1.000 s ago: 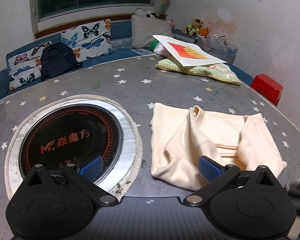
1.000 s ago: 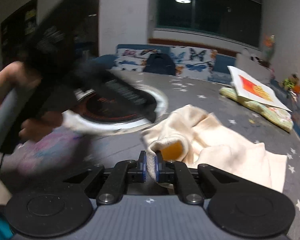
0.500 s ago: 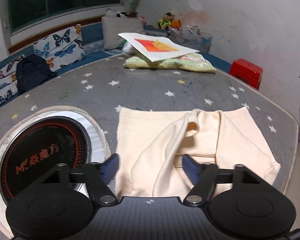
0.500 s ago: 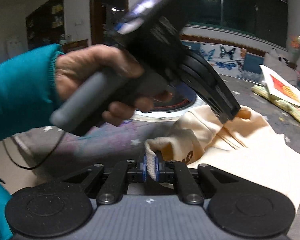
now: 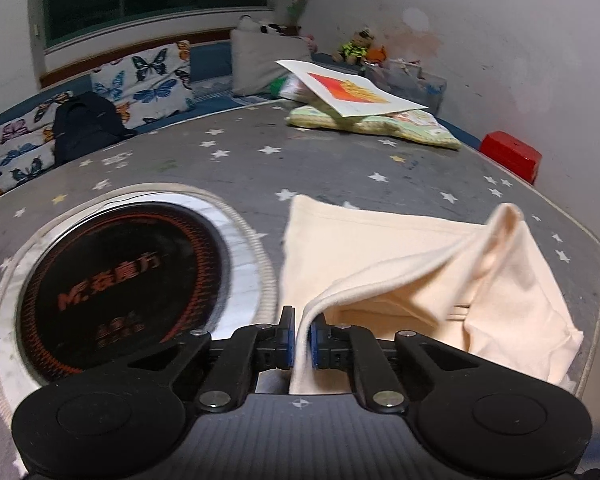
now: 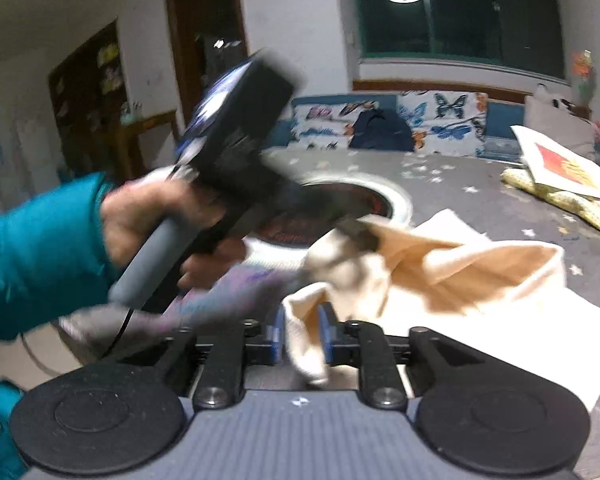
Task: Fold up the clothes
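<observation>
A cream garment lies partly folded on the grey star-patterned table. My left gripper is shut on an edge of the garment and lifts it, so a fold of cloth rises toward the right. In the right wrist view my right gripper is shut on another part of the same garment, near its cuff. The left gripper shows there too, held in a hand with a teal sleeve, pinching the cloth just beyond my right gripper.
A round black induction hob with a white rim is set in the table left of the garment. A green cushion with a white picture board lies at the far side. A red box stands off the table's right edge.
My left gripper has closed on the garment's edge and raised it; it was open over the cloth before. My right gripper keeps its hold, with the jaws a little wider around thicker cloth.
</observation>
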### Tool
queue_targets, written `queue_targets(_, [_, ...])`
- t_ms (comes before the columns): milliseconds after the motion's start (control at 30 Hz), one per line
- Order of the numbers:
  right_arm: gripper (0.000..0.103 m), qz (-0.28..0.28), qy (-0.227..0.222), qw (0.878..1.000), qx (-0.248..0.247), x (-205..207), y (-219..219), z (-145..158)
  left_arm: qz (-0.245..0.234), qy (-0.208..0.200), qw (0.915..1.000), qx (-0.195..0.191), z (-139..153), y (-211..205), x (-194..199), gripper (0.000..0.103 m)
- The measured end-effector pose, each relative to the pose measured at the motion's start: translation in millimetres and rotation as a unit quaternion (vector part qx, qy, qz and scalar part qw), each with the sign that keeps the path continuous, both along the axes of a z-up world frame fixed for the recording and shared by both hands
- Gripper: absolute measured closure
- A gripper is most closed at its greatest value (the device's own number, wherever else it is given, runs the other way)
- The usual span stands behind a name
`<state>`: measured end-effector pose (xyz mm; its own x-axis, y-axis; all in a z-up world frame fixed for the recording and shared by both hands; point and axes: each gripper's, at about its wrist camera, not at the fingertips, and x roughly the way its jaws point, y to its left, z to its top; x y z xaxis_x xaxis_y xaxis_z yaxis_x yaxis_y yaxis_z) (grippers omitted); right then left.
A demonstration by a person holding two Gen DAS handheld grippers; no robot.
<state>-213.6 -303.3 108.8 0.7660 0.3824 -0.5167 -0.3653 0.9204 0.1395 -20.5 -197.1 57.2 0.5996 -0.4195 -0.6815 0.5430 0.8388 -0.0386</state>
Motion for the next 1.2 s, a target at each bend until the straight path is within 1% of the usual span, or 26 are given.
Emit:
queue_targets(67, [0.076,-0.031,-0.012,0.999,-0.007,5.4,-11.4,5.1,0.006,0.003,1.0000,-0.003,-0.3,7.4,-1.2,0.095])
queue_targets(133, [0.070,-0.072,-0.022,0.997,-0.022,12.8,-23.2,7.5,0.008,0.005,0.9999,-0.007,-0.4,13.5,-3.2,0.095])
queue_targets(200, [0.067,-0.122,-0.026,0.991,-0.040,21.8,-35.3,7.7,0.011,0.005,0.9999,-0.008,-0.1,19.2,-5.6,0.095])
queue_targets(267, [0.066,-0.158,-0.024,0.985,-0.056,30.9,-46.8,4.7,0.012,0.006,0.9998,-0.014,1.0,23.9,-7.7,0.095])
queue_targets(400, [0.066,-0.176,-0.014,0.980,-0.088,32.9,-52.7,-6.8,0.013,0.001,0.9997,-0.020,3.2,31.1,-12.1,0.095])
queue_targets(533, [0.065,-0.188,-0.009,0.977,-0.105,27.6,-56.4,-16.4,0.001,-0.006,0.9999,-0.011,2.5,32.0,-15.3,0.095])
queue_targets(567, [0.064,-0.194,-0.012,0.975,-0.108,28.7,-58.1,-17.3,-0.004,-0.010,0.9999,-0.006,2.1,31.2,-16.4,0.092])
queue_targets(633, [0.057,-0.204,-0.017,0.972,-0.118,30.7,-61.5,-18.2,-0.013,-0.020,0.9997,0.006,1.4,27.7,-18.8,0.090])
queue_targets(700, [0.054,-0.210,-0.021,0.969,-0.127,32.3,-65.5,-18.3,-0.026,-0.034,0.9989,0.017,1.6,23.9,-21.5,0.081])
queue_targets(733, [0.053,-0.212,-0.020,0.969,-0.128,33.3,-67.7,-18.8,-0.033,-0.039,0.9984,0.021,1.4,21.4,-23.1,0.076])
queue_targets(767, [0.053,-0.217,-0.015,0.968,-0.128,34.7,-71.2,-20.5,-0.041,-0.045,0.9978,0.025,1.1,18.8,-24.5,0.065])
queue_targets(800, [0.053,-0.222,-0.009,0.967,-0.126,36.3,-75.1,-22.5,-0.050,-0.050,0.9971,0.027,0.5,15.8,-25.4,0.057])
queue_targets(833, [0.053,-0.228,-0.002,0.966,-0.121,37.2,-79.7,-25.1,-0.058,-0.055,0.9963,0.030,0.0,12.8,-26.3,0.056])
queue_targets(900, [0.053,-0.241,0.014,0.965,-0.106,38.0,-89.7,-30.7,-0.071,-0.058,0.9952,0.034,-2.3,6.8,-25.5,0.056])
queue_targets(967, [0.053,-0.254,0.030,0.963,-0.088,37.2,-99.1,-36.0,-0.077,-0.050,0.9952,0.033,-6.1,2.5,-21.1,0.058])
queue_targets(1000, [0.053,-0.260,0.037,0.962,-0.078,36.6,-103.2,-38.4,-0.078,-0.044,0.9955,0.031,-8.3,0.8,-18.3,0.072])
queue_targets(1067, [0.053,-0.268,0.053,0.960,-0.059,34.9,-111.5,-44.5,-0.077,-0.031,0.9962,0.027,-11.8,-0.2,-12.9,0.086])
queue_targets(1100, [0.054,-0.270,0.059,0.960,-0.052,34.1,-114.7,-47.2,-0.071,-0.027,0.9968,0.024,-12.9,1.5,-10.6,0.091])
queue_targets(1200, [0.055,-0.266,0.077,0.960,-0.033,37.6,-118.2,-55.2,-0.052,-0.021,0.9983,0.016,-12.9,10.3,-5.6,0.094])
